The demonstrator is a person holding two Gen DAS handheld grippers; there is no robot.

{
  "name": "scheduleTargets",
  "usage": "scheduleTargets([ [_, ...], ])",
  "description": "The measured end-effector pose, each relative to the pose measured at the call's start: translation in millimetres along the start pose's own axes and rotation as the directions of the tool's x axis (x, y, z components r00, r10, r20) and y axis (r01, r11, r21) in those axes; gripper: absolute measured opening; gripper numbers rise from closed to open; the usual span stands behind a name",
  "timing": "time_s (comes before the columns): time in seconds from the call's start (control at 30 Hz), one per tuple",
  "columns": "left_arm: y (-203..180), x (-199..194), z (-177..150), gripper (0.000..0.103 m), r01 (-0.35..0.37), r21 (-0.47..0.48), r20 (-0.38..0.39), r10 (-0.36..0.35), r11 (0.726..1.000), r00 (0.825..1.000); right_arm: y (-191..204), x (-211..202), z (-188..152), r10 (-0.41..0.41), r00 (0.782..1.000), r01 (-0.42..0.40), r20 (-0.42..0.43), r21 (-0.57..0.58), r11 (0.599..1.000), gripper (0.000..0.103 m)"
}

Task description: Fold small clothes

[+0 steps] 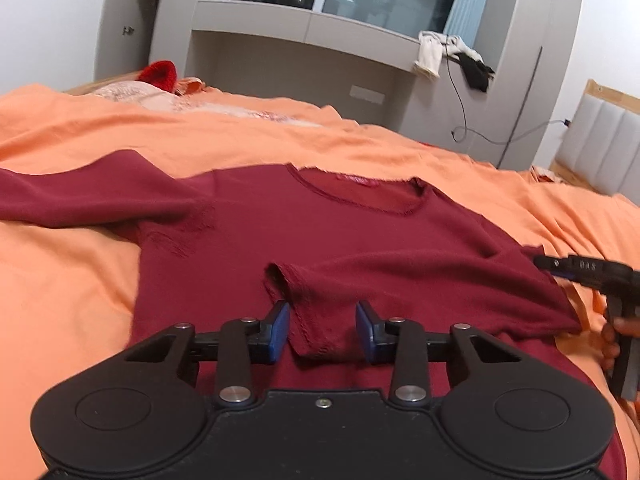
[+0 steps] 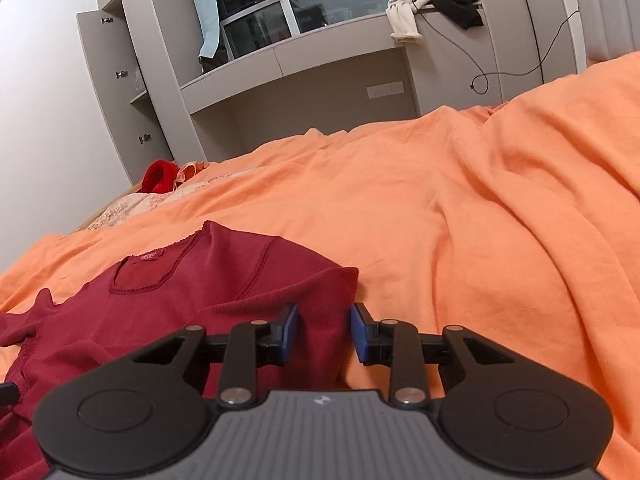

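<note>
A dark red long-sleeved shirt (image 1: 344, 236) lies face up on the orange bedsheet (image 1: 80, 280), collar away from me. Its right sleeve is folded in across the body, with the cuff (image 1: 304, 312) between the pads of my left gripper (image 1: 322, 332), which is open. The other sleeve (image 1: 80, 196) stretches out to the left. My right gripper (image 2: 324, 334) is open over the shirt's folded right edge (image 2: 320, 320); it also shows in the left wrist view (image 1: 560, 268) at the shirt's right side.
A grey desk and cabinet unit (image 1: 304, 32) stands beyond the bed, with clothes (image 1: 452, 56) and a hanging cable on its shelf. A bright red item (image 1: 160, 74) and a patterned pillow (image 1: 132, 94) lie at the bed's far left. A padded headboard (image 1: 600, 144) is at right.
</note>
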State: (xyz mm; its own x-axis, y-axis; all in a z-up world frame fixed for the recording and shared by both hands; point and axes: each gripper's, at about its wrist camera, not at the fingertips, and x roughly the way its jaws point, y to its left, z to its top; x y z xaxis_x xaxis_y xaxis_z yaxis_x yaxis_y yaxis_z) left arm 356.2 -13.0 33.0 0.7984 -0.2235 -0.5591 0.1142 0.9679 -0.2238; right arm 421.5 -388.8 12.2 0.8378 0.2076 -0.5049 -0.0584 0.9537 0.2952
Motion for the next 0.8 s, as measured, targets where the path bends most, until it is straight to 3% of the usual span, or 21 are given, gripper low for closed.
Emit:
scheduleTargets([
  [0.13, -4.2, 5.0, -3.5, 0.029, 0.004, 0.012, -0.035, -0.003, 1.0, 0.999, 2.2, 5.6, 1.6, 0.0, 1.0, 0.0, -0.023, -0.002, 1.0, 0.032],
  [0.2, -4.0, 7.0, -4.9, 0.022, -0.007, 0.015, -0.045, 0.007, 1.0, 0.999, 4.2, 7.6, 3.9, -0.003, 1.0, 0.003, -0.025, -0.007, 1.0, 0.008],
  [0.23, -4.4, 7.4, -5.7, 0.015, -0.011, 0.019, -0.045, 0.012, 1.0, 0.999, 4.5, 6.7, 4.7, -0.004, 1.0, 0.004, -0.019, -0.011, 1.0, 0.008],
  [0.27, -4.8, 7.2, -6.4, 0.0, -0.012, 0.022, -0.041, 0.013, 1.0, 0.999, 6.3, 6.2, 4.9, -0.009, 1.0, 0.008, -0.009, -0.016, 1.0, 0.006],
  [0.4, -7.1, -1.7, -8.6, 0.0, -0.035, 0.041, -0.001, 0.035, 0.999, 0.999, 7.4, -1.5, 12.6, -0.028, 0.998, 0.029, 0.063, -0.017, 0.999, 0.006],
  [0.5, -9.7, -6.3, -11.9, 0.0, -0.035, 0.08, -0.011, 0.036, 0.996, 0.999, 1.6, -5.1, 19.0, -0.035, 0.995, 0.035, 0.092, 0.004, 0.999, 0.006],
  [0.8, -5.6, -10.1, -22.8, 0.0, -0.017, 0.126, -0.062, 0.025, 0.992, 0.998, -0.1, 1.7, 14.4, -0.081, 0.994, 0.08, 0.076, 0.007, 0.997, 0.008],
])
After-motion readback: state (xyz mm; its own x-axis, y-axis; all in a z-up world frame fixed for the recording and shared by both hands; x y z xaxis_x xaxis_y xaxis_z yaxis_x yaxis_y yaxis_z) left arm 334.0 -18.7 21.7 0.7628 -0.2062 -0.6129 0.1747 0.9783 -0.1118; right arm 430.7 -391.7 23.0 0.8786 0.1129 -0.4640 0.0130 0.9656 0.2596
